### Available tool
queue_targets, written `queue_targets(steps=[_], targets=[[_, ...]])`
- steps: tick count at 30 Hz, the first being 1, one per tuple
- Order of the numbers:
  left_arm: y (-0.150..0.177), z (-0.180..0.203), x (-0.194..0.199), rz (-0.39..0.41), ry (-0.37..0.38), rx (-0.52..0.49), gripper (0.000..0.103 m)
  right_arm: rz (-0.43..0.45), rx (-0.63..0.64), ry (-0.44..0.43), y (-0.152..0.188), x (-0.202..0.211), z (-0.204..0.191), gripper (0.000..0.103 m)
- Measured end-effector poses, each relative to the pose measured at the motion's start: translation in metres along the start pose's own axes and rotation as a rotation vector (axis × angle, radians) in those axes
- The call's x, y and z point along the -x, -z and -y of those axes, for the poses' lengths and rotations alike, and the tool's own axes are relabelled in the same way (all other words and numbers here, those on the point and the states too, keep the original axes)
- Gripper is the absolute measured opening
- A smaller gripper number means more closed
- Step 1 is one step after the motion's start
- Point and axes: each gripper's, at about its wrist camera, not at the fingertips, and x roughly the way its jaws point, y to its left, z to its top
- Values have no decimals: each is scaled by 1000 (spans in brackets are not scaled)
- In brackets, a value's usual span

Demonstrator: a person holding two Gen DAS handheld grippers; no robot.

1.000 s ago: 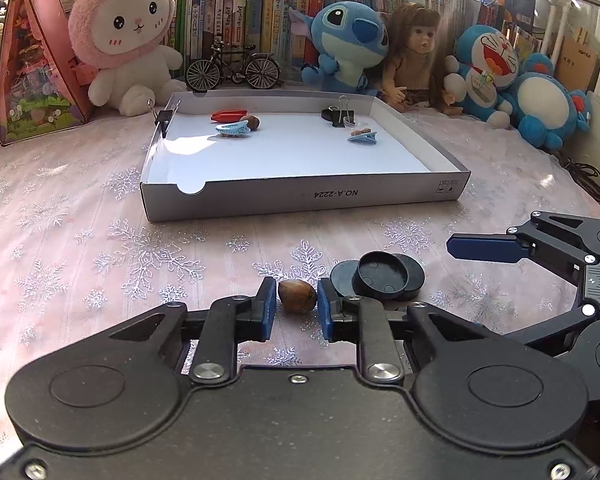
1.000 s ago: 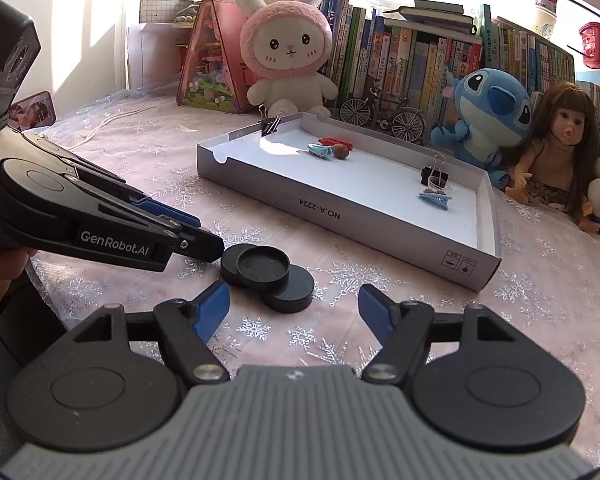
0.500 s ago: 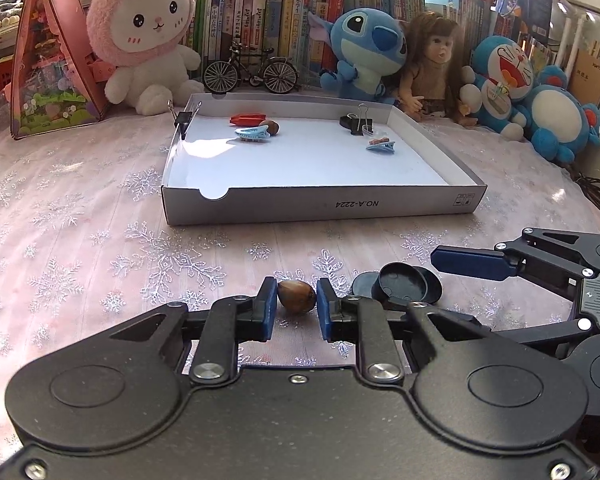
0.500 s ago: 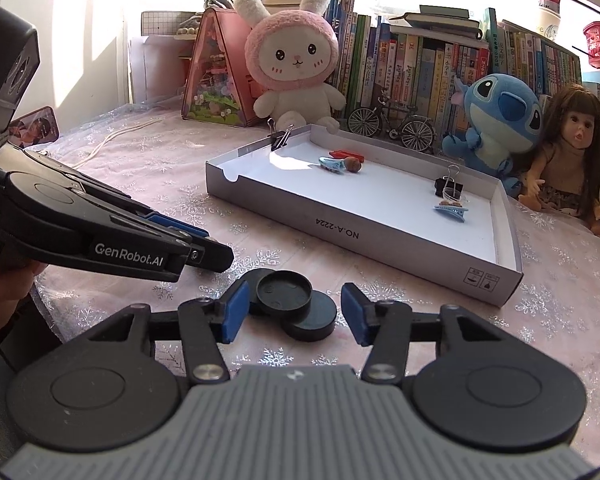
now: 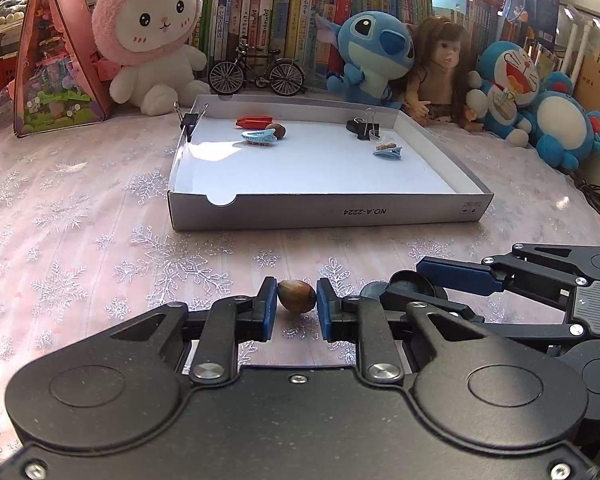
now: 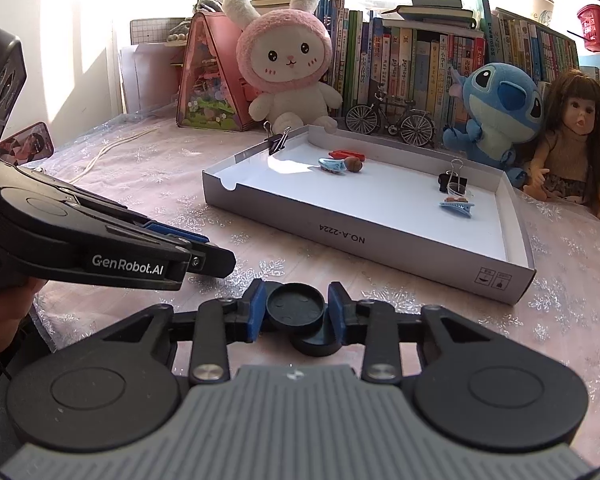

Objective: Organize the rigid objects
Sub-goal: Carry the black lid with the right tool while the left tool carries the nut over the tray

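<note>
From your left wrist camera, your left gripper has its fingers clamped on a small brown nut just above the snowflake cloth on the counter. To its right your right gripper reaches in over the black discs. Beyond lies the shallow grey box, holding a red clip, a blue hair clip beside another nut, a black binder clip and a second blue hair clip.

From your right wrist camera, your right gripper's fingers have just been closing and now press on either side of the top black disc, which sits on a second disc on the cloth. Your left gripper points in from the left, its held nut hidden from this side. The grey box stands well beyond the discs, a binder clip pinched on its far-left rim.
</note>
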Motion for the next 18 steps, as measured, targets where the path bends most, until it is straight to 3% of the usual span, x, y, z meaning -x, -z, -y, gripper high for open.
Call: queue_targets(steps=[9, 18], targets=[[-16, 3, 2, 41, 5, -2, 21, 23, -16, 16, -5, 3, 3, 37], [-56, 0, -2, 114, -8, 18, 20, 70, -83, 132, -33, 5, 34, 37]])
